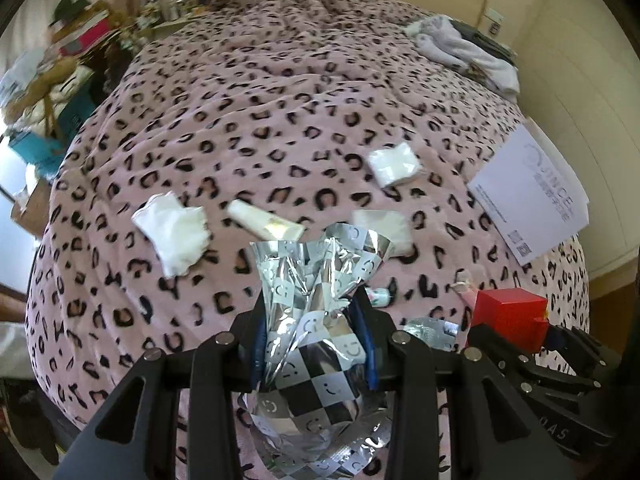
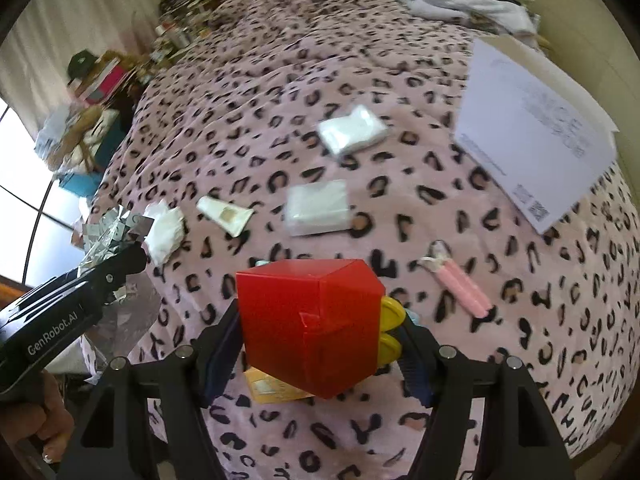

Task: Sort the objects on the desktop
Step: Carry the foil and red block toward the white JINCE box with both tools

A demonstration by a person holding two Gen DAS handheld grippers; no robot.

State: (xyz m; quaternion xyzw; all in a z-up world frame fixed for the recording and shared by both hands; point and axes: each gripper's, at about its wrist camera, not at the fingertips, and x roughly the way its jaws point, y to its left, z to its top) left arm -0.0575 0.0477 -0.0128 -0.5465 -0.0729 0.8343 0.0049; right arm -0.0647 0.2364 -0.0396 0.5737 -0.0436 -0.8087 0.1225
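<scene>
Left gripper (image 1: 312,320): clamped on a crinkled silver checkered bag (image 1: 312,304), lower centre of its view.
Right gripper (image 2: 320,336): clamped on a red box (image 2: 308,320), lower centre of its view.
Bed (image 2: 400,80): leopard-print blanket carries white packets (image 2: 352,130), a small tube (image 2: 226,216), pink clippers (image 2: 460,284), and a white envelope (image 2: 532,136) at the right.

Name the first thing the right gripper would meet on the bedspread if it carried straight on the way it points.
Probably the flat white packet, straight beyond the red box clamped in the right gripper. Depth is unclear; it might reach bare leopard-print bedspread first.
</scene>
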